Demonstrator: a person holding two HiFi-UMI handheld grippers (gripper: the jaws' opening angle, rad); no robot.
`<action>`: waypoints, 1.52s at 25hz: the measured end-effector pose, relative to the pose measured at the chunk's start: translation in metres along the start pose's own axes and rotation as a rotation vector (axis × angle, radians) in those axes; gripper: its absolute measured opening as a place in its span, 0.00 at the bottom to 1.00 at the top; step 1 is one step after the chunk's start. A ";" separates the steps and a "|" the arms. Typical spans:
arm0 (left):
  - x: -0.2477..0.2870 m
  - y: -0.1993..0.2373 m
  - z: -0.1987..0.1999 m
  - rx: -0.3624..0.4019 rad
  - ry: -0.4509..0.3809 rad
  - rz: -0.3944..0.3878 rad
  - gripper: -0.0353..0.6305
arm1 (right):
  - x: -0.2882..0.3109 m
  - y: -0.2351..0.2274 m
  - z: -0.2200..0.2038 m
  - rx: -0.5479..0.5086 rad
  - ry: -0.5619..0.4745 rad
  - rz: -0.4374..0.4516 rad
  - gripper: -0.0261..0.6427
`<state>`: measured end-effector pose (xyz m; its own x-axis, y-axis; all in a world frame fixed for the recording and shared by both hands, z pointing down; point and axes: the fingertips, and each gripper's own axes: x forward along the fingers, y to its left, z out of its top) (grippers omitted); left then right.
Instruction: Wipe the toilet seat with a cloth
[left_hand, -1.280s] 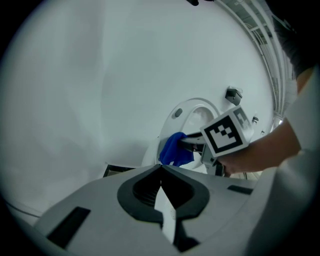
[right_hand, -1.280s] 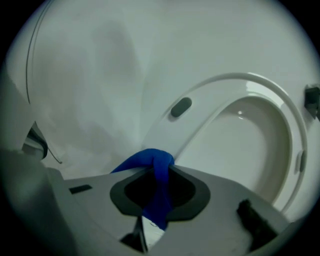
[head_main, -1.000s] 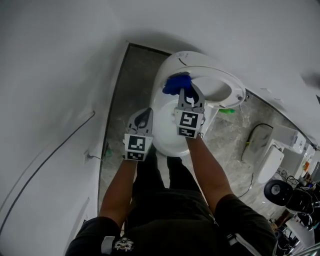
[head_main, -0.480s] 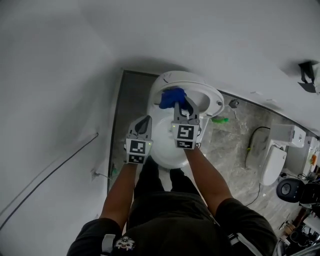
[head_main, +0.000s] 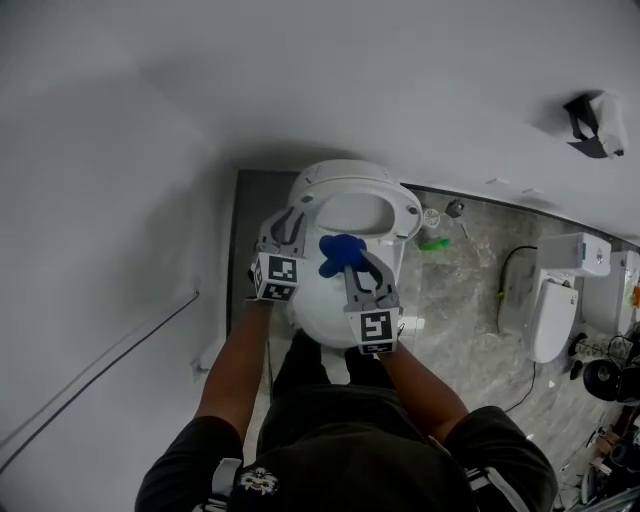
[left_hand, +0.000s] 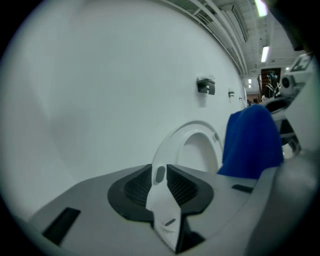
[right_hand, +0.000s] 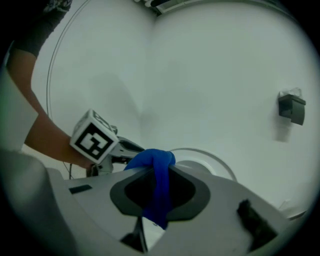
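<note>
snugly between right jaws, blue cloth (right_hand: 159, 190)

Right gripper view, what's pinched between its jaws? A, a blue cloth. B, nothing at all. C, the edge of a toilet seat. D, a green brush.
A: the blue cloth hangs bunched between the right gripper's jaws, which are closed on it.
</note>
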<state>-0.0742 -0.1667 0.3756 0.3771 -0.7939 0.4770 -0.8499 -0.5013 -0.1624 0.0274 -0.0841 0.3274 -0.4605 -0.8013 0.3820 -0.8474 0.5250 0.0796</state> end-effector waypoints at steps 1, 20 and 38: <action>0.008 -0.002 0.002 0.032 0.011 -0.013 0.19 | -0.009 0.003 -0.003 -0.006 0.007 0.017 0.13; 0.041 -0.025 -0.005 0.360 0.162 -0.038 0.35 | -0.111 -0.018 -0.056 0.016 0.057 0.026 0.13; -0.095 -0.107 -0.082 0.511 0.464 -0.168 0.37 | -0.188 -0.012 -0.043 0.056 -0.026 0.241 0.13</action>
<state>-0.0491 -0.0095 0.4181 0.1959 -0.5201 0.8313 -0.4724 -0.7930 -0.3848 0.1359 0.0728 0.2938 -0.6571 -0.6625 0.3597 -0.7253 0.6855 -0.0624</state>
